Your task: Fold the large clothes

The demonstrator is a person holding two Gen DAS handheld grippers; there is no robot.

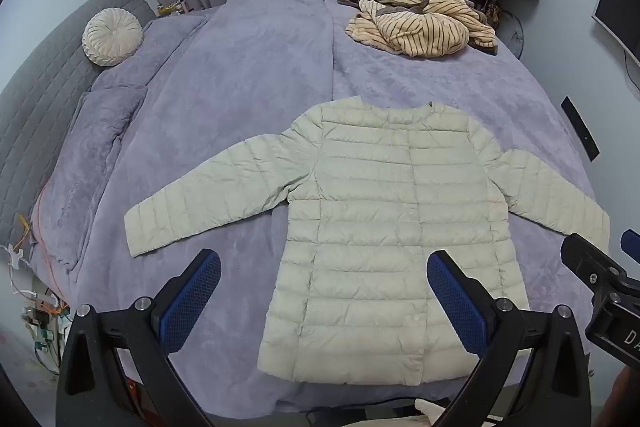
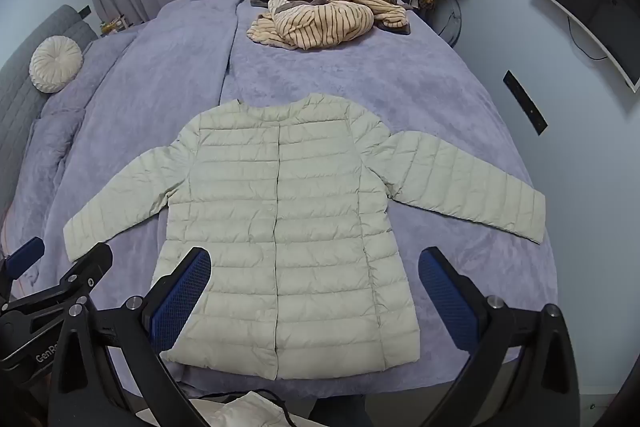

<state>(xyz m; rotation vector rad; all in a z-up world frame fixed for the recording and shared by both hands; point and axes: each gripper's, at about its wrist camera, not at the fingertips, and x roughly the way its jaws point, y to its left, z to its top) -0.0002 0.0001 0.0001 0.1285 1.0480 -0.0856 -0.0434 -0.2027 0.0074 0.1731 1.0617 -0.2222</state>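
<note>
On the bed (image 1: pixel 248 75) we see the quilted jacket (image 1: pixel 384 227) spread flat, sleeves out, unfolded. Left gripper (image 1: pixel 324 301) and right gripper (image 2: pixel 314 297) hover wide, empty. We judge folding not begun; next, seize a sleeve.

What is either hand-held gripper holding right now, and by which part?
Nothing. The left hand-held gripper and the right hand-held gripper both hover open above the jacket, which lies flat on the bed.
</note>
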